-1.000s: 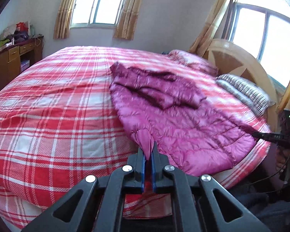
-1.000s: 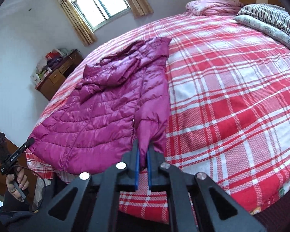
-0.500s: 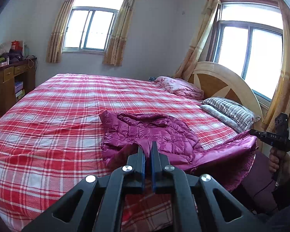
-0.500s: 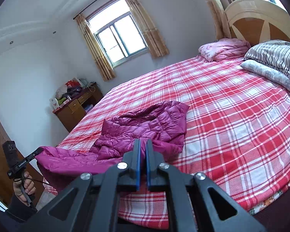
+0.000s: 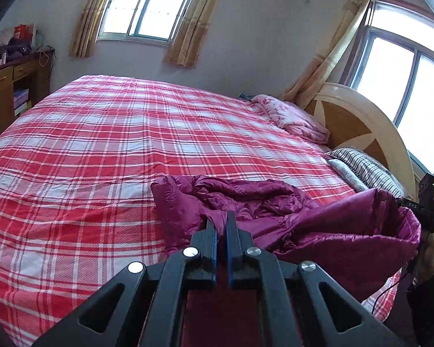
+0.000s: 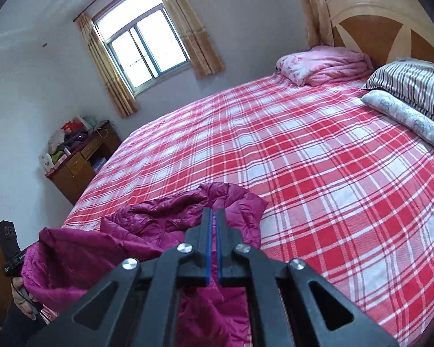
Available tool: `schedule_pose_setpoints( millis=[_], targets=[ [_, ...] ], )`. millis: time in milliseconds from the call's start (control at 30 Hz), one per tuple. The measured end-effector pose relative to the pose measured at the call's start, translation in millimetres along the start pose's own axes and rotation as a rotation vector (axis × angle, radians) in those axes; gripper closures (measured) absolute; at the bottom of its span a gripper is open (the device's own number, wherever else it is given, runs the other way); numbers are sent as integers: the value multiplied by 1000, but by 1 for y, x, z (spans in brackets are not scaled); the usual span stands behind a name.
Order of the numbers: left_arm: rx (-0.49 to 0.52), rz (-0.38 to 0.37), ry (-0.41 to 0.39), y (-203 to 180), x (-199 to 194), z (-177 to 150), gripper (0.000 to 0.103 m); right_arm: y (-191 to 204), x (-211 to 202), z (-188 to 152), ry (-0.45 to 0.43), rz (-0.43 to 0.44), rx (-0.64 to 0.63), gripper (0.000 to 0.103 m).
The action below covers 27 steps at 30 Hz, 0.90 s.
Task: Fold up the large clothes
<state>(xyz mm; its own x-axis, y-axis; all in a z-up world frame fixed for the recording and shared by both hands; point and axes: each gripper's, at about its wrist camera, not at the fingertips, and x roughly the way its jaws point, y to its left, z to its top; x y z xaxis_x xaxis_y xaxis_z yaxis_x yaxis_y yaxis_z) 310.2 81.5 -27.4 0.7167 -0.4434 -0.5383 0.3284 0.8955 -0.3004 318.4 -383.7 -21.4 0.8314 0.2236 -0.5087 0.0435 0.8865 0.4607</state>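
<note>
Left tongs [image 5: 221, 221]: your matte black jaws with blue pads are clamped tight on a pinch of the jacket's hem.
Right tongs [image 6: 212, 217]: closed the same way, biting glossy fabric at the hem's other end.
Jacket [image 5: 246, 199]: magenta quilted puffer, shiny and crinkled; you hold the near edge off the bed, so it bows between your hands, its smooth lining showing, while the far part lies rumpled on the sheet.
Bed [image 5: 101, 144]: broad, covered in a red-and-white plaid sheet with a fine woven check.
Pillows [image 6: 413, 89]: soft striped and floral ones beside a pink quilt.
Headboard [image 6: 376, 20]: curved, pale and brown wood.
</note>
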Motion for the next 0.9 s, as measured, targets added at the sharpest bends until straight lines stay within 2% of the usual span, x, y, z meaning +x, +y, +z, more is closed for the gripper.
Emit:
schedule_pose_setpoints(
  millis=[67, 133, 167, 200, 233, 333, 433, 533, 567, 633, 667, 700, 767, 900],
  targets=[
    [-15, 17, 36, 8, 22, 1, 99, -17, 13, 1, -7, 50, 85, 94],
    [-32, 25, 61, 17, 40, 4, 99, -31, 26, -3, 4, 64, 140, 70],
    [-38, 33, 72, 22, 51, 7, 99, -34, 32, -4, 11, 75, 162, 39],
    [-40, 38, 78, 24, 59, 9, 99, -43, 40, -9, 17, 99, 202, 24],
    [-35, 43, 81, 26, 67, 13, 99, -47, 49, -13, 38, 117, 221, 24],
    [-20, 69, 111, 31, 97, 22, 99, -51, 76, -21, 113, 76, 216, 24],
    [-20, 119, 194, 41, 133, 22, 99, -54, 105, -30, 197, 68, 205, 24],
    [-17, 143, 228, 47, 152, 17, 99, -48, 123, -35, 238, 67, 163, 34],
    [-17, 139, 229, 47, 153, 16, 99, -44, 125, -35, 241, 67, 139, 39],
    [-10, 133, 226, 45, 152, 17, 99, -34, 130, -34, 254, 42, 66, 64],
    [-7, 134, 226, 44, 150, 19, 99, -29, 132, -32, 261, 17, 28, 80],
    [-7, 131, 222, 43, 149, 22, 99, -25, 132, -31, 253, 2, 6, 85],
    [-22, 113, 198, 43, 142, 31, 99, -17, 126, -25, 220, -18, -34, 90],
    [-51, 76, 129, 44, 129, 52, 99, -9, 113, -10, 130, -44, -44, 93]
  ],
)
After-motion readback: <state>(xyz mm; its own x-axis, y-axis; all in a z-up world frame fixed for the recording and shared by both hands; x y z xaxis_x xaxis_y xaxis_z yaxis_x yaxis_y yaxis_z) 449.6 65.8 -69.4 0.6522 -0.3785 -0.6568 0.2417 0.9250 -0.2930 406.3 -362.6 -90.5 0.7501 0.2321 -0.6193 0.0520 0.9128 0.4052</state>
